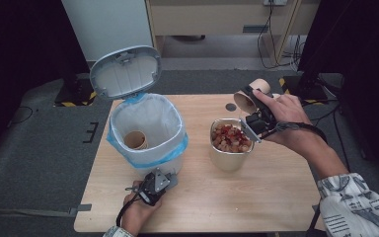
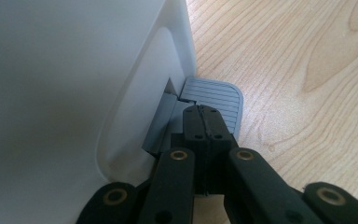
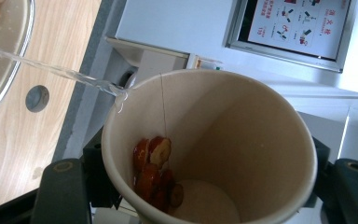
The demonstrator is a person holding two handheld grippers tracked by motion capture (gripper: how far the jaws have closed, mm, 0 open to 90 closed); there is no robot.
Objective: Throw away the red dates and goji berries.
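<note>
The left gripper (image 2: pixel 204 122) has its jaws pressed together, with nothing between them. It pushes down on the grey pedal (image 2: pixel 216 100) at the near foot of the bin (image 1: pixel 146 129). That is why the lid (image 1: pixel 124 72) stands up and the bin is open. One cup (image 1: pixel 136 139) already lies inside.

The right gripper (image 1: pixel 250 105) is clamped on another cup (image 3: pixel 209 144), on the far right. The cup is tipped over the metal pot (image 1: pixel 230 145), so water and red fruit bits pour into it. A few bits still stick inside.
</note>
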